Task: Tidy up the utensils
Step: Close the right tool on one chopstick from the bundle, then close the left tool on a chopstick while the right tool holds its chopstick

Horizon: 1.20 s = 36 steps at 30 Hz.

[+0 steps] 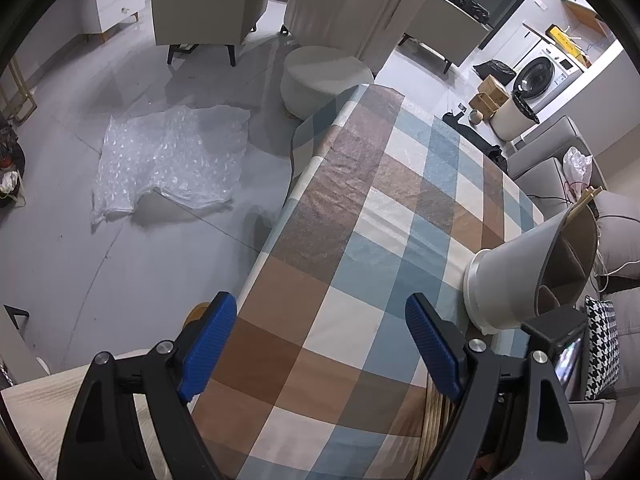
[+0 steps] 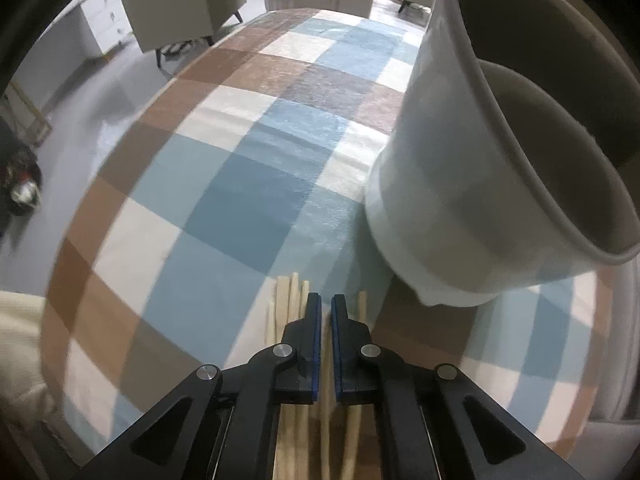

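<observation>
A white utensil holder (image 2: 460, 184) with inner compartments stands on the checked tablecloth (image 2: 248, 168), right of my right gripper (image 2: 326, 304). Several wooden chopsticks (image 2: 290, 300) lie on the cloth under that gripper. Its blue-padded jaws are nearly closed just above them, and I cannot tell whether one is pinched. In the left wrist view the holder (image 1: 520, 272) stands at the right with chopsticks (image 1: 586, 200) sticking out of its far rim. My left gripper (image 1: 316, 316) is open and empty above the table's left edge. More chopsticks (image 1: 434, 420) lie beside its right finger.
A bubble-wrap sheet (image 1: 168, 160) lies on the grey floor left of the table. A round stool (image 1: 324, 76) and armchairs (image 1: 208, 0) stand beyond the far end. A sofa with a houndstooth cushion (image 1: 602, 344) is at the right.
</observation>
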Each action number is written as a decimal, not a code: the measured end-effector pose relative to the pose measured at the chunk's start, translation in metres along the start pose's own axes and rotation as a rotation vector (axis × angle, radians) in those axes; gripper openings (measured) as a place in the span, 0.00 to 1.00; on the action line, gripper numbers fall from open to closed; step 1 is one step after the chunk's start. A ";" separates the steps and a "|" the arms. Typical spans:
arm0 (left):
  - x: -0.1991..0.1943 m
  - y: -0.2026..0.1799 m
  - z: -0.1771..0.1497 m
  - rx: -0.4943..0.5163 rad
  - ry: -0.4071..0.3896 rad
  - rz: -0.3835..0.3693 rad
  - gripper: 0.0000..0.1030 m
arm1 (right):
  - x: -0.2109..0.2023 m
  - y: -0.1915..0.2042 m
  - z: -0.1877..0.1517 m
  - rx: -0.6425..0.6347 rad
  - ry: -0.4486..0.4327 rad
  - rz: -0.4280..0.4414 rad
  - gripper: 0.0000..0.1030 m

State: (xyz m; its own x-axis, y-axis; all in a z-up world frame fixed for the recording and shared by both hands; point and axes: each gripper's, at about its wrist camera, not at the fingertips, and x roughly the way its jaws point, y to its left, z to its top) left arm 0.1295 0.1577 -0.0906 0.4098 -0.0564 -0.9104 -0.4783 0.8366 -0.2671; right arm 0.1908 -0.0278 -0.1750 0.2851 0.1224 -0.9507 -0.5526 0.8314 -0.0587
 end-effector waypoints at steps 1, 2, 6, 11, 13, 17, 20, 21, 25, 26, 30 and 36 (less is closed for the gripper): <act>0.001 -0.002 -0.001 0.009 0.000 0.010 0.81 | -0.002 -0.002 0.000 0.004 -0.008 0.001 0.04; 0.002 -0.003 -0.001 0.014 0.002 0.021 0.81 | -0.008 -0.006 -0.001 0.017 -0.030 0.007 0.04; 0.014 -0.009 -0.007 0.035 0.034 0.064 0.81 | -0.039 -0.027 -0.005 0.111 -0.102 0.067 0.04; 0.035 -0.029 -0.023 0.080 0.122 0.064 0.81 | -0.078 -0.067 -0.015 0.275 -0.185 0.153 0.04; 0.041 -0.042 -0.031 0.128 0.146 0.064 0.81 | -0.089 -0.084 -0.025 0.333 -0.205 0.186 0.04; 0.056 -0.063 -0.049 0.199 0.205 0.073 0.81 | -0.097 -0.112 -0.042 0.463 -0.232 0.247 0.04; 0.065 -0.071 -0.058 0.220 0.243 0.082 0.81 | -0.095 -0.128 -0.054 0.552 -0.242 0.277 0.04; 0.066 -0.074 -0.060 0.227 0.248 0.087 0.81 | -0.095 -0.133 -0.059 0.576 -0.245 0.283 0.04; 0.069 -0.083 -0.065 0.254 0.246 0.114 0.81 | -0.100 -0.154 -0.074 0.661 -0.264 0.324 0.04; 0.070 -0.085 -0.066 0.263 0.244 0.130 0.81 | -0.101 -0.158 -0.077 0.675 -0.269 0.330 0.04; 0.077 -0.087 -0.069 0.269 0.250 0.167 0.81 | -0.105 -0.169 -0.082 0.716 -0.292 0.358 0.04; 0.091 -0.081 -0.067 0.229 0.302 0.199 0.81 | -0.110 -0.178 -0.083 0.739 -0.321 0.389 0.04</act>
State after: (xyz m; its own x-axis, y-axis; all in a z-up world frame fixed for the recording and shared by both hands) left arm 0.1534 0.0484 -0.1733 0.0647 -0.0102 -0.9979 -0.3260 0.9449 -0.0308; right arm 0.1923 -0.2341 -0.0855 0.4495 0.5219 -0.7249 -0.0416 0.8229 0.5666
